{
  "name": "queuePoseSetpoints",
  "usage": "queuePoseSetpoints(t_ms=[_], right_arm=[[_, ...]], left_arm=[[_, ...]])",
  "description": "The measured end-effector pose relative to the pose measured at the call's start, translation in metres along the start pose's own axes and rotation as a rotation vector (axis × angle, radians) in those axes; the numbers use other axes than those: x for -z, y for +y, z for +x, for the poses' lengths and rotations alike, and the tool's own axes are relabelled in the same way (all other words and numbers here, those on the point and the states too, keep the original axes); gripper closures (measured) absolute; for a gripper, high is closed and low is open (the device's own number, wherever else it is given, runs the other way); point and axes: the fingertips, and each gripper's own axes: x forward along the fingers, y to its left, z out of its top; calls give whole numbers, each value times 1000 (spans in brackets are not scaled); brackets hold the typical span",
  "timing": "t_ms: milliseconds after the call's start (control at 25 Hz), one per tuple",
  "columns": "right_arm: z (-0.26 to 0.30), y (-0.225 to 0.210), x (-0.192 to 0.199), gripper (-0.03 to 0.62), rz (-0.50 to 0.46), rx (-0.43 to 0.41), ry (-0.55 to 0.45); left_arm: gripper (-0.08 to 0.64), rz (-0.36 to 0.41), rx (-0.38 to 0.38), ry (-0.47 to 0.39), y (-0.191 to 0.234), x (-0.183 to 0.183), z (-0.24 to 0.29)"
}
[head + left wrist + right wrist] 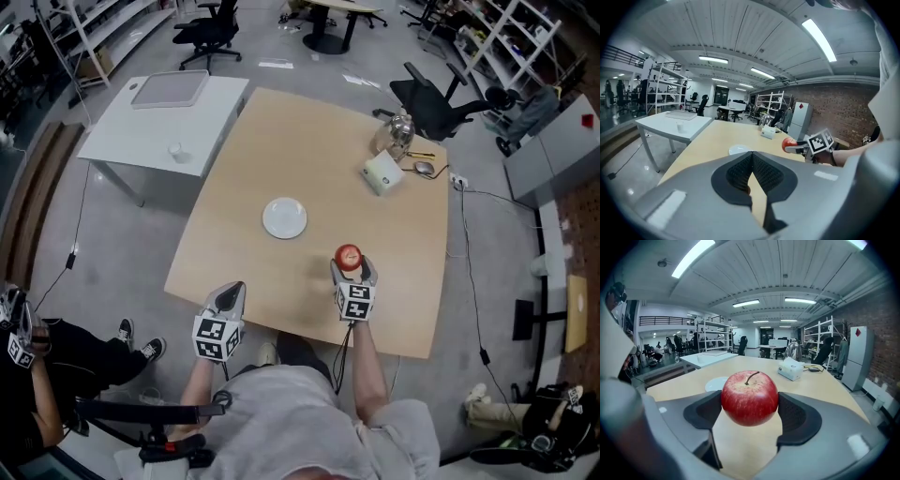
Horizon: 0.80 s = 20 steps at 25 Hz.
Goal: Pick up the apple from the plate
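A red apple (750,398) with its stem up hangs above the wooden table, and my right gripper (750,413) is shut on it, a pad pressing each side. In the head view the apple (349,256) and right gripper (352,269) are near the table's front edge, to the right of the empty white plate (284,217). The plate (716,383) also shows behind the apple at left. My left gripper (226,298) is over the front edge at left, its jaws (751,180) closed together with nothing between them. From there I see the apple (788,143) at right.
A white box (382,172), a shiny kettle (400,134) and small items sit at the wooden table's (309,141) far right corner. A white table (159,127) stands at back left, an office chair (436,103) behind. A person's legs (84,352) are at left.
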Motion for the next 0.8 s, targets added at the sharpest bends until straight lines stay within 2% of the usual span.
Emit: queuePoseSetpoints(t_ms=[800], right_arm=[[-60, -71, 70, 213, 129, 189, 52]], left_arm=[[540, 90, 176, 48, -60, 0, 38]])
